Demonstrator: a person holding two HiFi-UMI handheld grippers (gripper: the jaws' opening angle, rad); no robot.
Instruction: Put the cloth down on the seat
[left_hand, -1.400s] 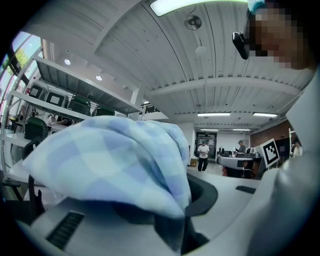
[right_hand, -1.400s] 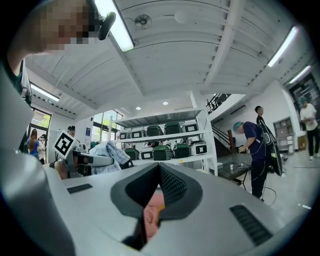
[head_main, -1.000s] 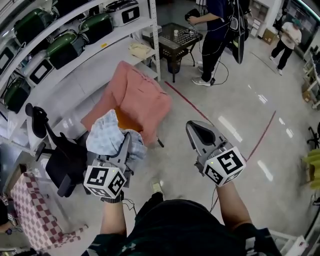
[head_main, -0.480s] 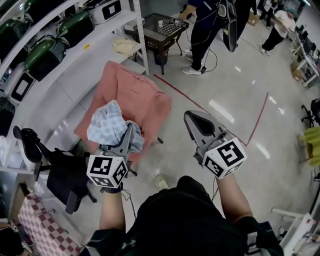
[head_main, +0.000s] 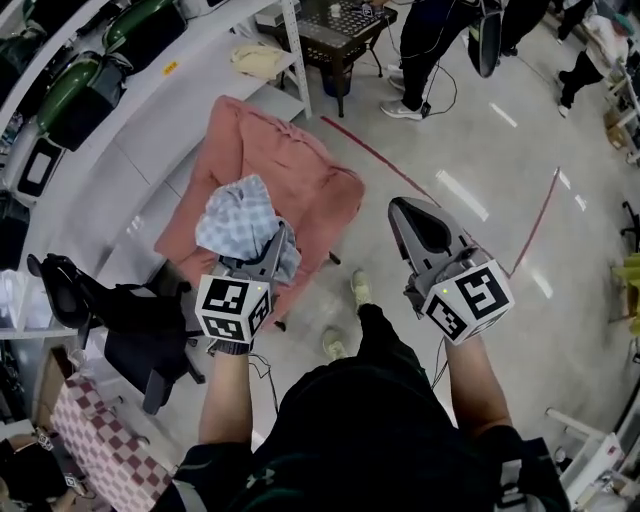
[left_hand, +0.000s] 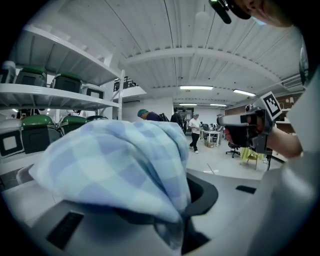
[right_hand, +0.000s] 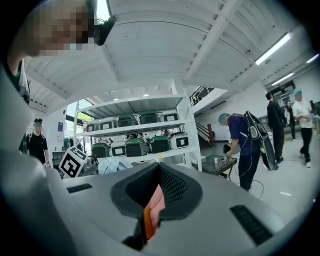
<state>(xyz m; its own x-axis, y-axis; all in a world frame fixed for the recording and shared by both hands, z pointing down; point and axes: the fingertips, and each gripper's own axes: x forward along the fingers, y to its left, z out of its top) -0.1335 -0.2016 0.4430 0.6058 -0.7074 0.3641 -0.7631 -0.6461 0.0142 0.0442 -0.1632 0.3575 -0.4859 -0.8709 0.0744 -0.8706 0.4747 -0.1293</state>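
Note:
My left gripper (head_main: 280, 242) is shut on a bunched light blue checked cloth (head_main: 240, 215), which hangs over the near part of a low chair draped in a salmon-pink cover (head_main: 300, 165). I cannot tell whether the cloth touches the seat. In the left gripper view the cloth (left_hand: 115, 160) is heaped over the jaws and hides most of them. My right gripper (head_main: 408, 207) is held to the right of the chair, over the floor, shut with nothing in it. Through the narrow slit of the right gripper (right_hand: 152, 200) a strip of pink and orange shows.
A white shelf rack (head_main: 150, 110) with green and white cookers runs along the left. A black office chair (head_main: 130, 325) stands at my left, with a red-checked cloth (head_main: 100, 450) below it. Beyond the pink chair are a black side table (head_main: 350, 30), a standing person (head_main: 430, 50) and red floor tape (head_main: 390, 170).
The left gripper and cloth have moved forward over the pink chair, which has come closer under them. The right gripper stayed alongside, still shut.

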